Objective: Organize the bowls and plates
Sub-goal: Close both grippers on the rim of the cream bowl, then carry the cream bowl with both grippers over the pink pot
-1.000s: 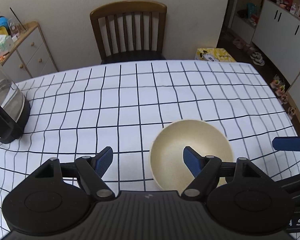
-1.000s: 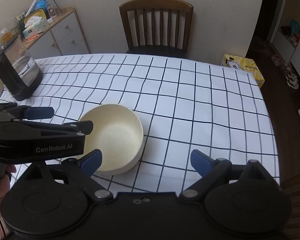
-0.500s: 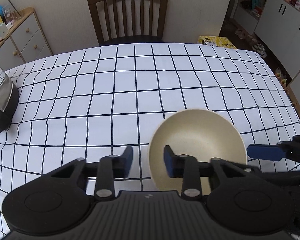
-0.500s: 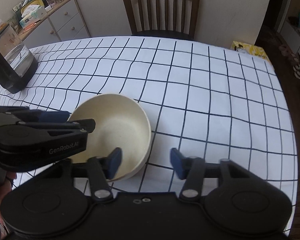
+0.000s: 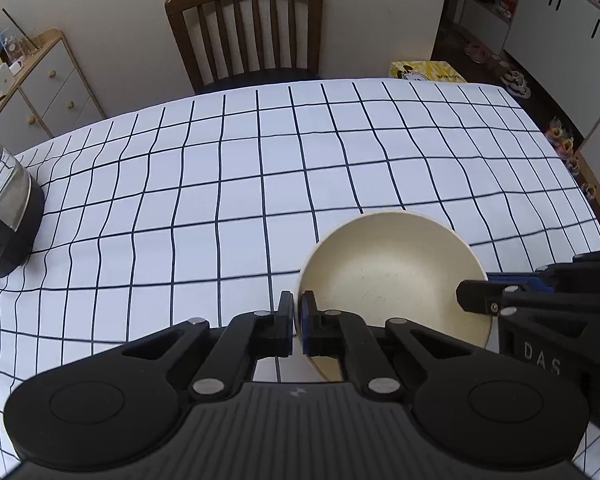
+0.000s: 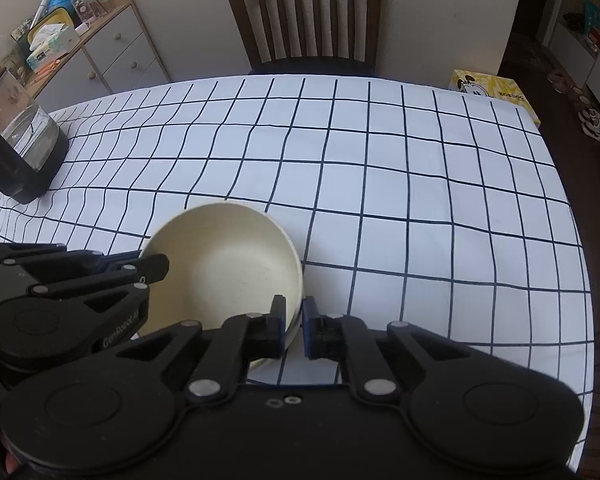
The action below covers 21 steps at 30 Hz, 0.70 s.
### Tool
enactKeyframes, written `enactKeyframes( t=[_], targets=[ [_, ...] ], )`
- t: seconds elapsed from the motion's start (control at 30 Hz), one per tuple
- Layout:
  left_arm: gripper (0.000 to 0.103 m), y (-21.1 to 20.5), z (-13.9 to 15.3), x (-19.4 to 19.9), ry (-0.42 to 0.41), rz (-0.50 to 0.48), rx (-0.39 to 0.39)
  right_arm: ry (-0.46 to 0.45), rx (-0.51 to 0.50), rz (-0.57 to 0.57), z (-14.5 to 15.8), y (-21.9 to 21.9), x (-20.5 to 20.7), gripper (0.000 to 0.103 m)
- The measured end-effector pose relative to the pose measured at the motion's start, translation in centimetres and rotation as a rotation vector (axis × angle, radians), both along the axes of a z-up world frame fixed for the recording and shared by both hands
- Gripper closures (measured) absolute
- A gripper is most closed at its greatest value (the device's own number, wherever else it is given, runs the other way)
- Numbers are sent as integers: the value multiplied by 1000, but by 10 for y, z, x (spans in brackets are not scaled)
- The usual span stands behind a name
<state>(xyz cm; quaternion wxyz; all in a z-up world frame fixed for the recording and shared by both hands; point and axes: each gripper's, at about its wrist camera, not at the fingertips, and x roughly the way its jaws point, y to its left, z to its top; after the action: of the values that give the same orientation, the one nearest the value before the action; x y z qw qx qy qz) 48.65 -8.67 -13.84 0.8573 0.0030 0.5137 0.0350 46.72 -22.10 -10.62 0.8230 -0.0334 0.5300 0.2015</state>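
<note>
Cream bowl sits low in the frame on your checked tabletop; your left gripper and right gripper each pinch its rim.

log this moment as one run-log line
left gripper: shut on bowl rim | right gripper: shut on opposite rim | bowl: on checked tablecloth
</note>
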Motion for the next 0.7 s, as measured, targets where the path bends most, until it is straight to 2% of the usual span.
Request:
enactKeyframes(
  t=[0.33,0.7],
  targets=[
    [100,-11,18,-30,-1,-12,10,17,-18,-12,16,-7,-21,96],
    [100,-28,65,-89,-16,-69,16,-3,-13,-39,56,-23,-73,96]
  ],
)
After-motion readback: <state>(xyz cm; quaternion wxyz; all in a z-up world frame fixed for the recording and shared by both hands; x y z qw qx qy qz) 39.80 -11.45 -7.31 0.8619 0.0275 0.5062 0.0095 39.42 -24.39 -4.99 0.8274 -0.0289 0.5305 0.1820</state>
